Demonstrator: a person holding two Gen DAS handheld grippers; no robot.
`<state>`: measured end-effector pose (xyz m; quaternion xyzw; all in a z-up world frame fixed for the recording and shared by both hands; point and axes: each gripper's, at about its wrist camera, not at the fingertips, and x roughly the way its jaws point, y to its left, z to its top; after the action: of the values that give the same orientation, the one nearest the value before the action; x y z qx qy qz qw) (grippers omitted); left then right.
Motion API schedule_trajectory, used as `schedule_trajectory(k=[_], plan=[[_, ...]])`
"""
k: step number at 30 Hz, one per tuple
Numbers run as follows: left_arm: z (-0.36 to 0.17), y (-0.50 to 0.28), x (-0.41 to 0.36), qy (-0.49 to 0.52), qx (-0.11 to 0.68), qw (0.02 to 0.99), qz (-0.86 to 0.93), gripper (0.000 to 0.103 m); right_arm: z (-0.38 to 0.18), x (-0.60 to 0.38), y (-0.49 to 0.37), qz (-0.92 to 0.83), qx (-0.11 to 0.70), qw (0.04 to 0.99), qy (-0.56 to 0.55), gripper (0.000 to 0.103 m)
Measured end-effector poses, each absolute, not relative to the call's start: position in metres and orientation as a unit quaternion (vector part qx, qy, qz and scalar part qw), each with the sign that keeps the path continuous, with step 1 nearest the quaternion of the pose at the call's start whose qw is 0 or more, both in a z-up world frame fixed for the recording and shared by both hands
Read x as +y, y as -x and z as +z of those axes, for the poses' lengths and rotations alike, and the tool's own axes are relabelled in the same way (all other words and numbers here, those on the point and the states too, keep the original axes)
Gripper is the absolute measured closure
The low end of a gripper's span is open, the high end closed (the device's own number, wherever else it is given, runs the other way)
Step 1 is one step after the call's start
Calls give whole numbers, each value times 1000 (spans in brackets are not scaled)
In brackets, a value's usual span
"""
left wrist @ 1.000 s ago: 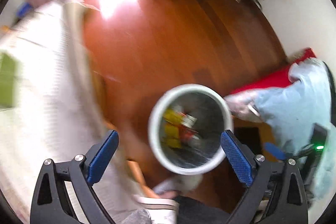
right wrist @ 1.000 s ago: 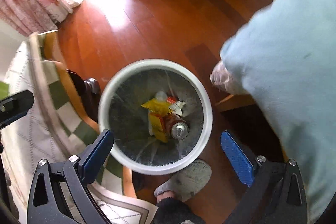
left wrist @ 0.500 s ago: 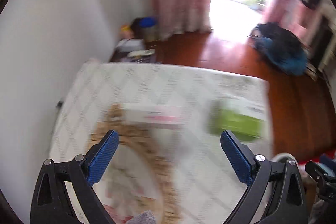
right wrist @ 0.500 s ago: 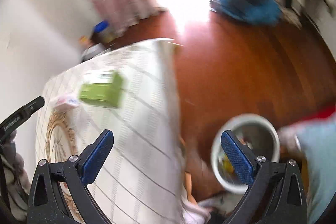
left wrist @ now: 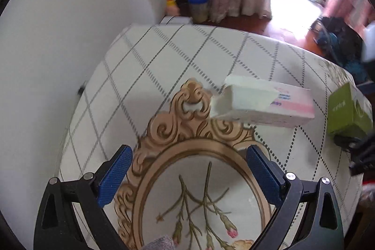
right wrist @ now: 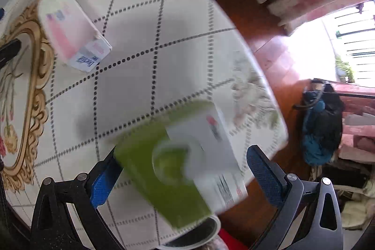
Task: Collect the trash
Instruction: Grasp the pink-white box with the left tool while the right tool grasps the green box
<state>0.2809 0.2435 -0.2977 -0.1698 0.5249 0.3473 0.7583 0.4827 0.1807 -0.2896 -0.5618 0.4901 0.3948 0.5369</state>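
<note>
A green box (right wrist: 168, 170) lies at the bench (right wrist: 145, 43) edge between the spread fingers of the right claw (right wrist: 185, 177), with a pink box (right wrist: 70, 34) at its 10 o'clock. The left claw (left wrist: 189, 177) hangs released above the bench's gold frame print (left wrist: 187, 132), with the pink box at its 1 o'clock.

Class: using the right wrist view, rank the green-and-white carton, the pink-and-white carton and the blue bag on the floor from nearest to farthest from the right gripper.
1. Green-and-white carton: between the right gripper's open fingers.
2. Pink-and-white carton: far left, on the tablecloth.
3. Blue bag: right, on the floor beyond the table.
</note>
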Motion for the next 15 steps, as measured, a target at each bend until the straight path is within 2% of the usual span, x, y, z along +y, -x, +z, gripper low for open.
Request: schedule_trajectory(k=[2,8,10,14,15], plan=[[-292,-287,239,135,529,771,328,4,-294,181,-487,386,509,548,540,8],[-281,-325,216,-76,556,802,206,4,-269,116,-519,321,607,624,373,9],[-291,-341,201,-147,585,786,133,4,-270,86,-519,309,640,624,325,9],[-325,-365,192,-226,635,736,61,4,-262,44,-512,292,664,640,254,11],[-332,-368,190,-238,642,728,50,1,-261,39,-508,290,669,639,246,11]])
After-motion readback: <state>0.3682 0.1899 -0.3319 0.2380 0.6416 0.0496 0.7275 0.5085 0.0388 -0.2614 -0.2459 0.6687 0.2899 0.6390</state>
